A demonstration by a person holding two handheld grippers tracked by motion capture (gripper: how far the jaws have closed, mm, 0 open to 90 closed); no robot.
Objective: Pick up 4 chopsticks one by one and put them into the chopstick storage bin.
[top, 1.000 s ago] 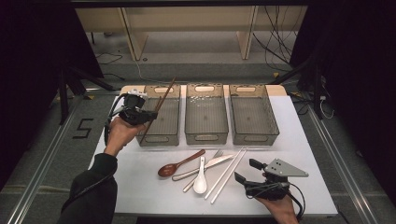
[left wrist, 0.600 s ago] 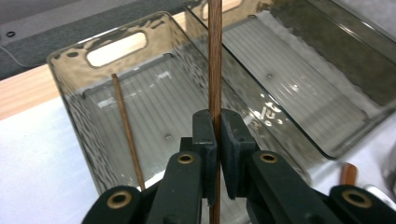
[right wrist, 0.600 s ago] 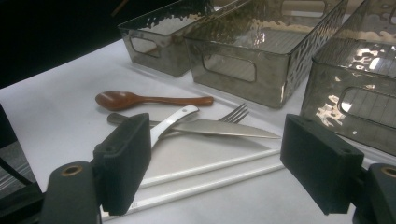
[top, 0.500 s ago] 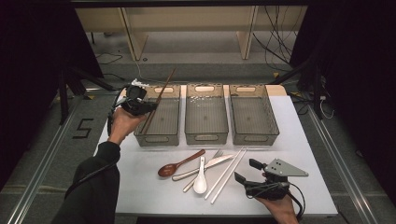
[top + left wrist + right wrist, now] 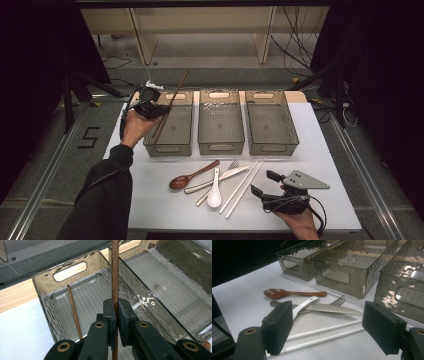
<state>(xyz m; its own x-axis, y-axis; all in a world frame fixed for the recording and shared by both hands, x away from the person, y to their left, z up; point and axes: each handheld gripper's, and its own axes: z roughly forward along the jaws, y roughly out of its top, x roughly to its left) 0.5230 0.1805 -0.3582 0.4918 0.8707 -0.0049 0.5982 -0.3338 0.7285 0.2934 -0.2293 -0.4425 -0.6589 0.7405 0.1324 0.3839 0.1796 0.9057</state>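
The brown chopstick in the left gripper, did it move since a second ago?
Yes. The left gripper, still shut on the brown chopstick, drifted toward the far end of the left bin, where another chopstick already lies. The right gripper stayed open by the white chopsticks; spoon, knife and fork stayed put.

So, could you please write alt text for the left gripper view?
The left gripper is shut on a brown chopstick that stands upright over a clear bin. A second chopstick leans inside that bin, and another bin sits beside it on the white table.
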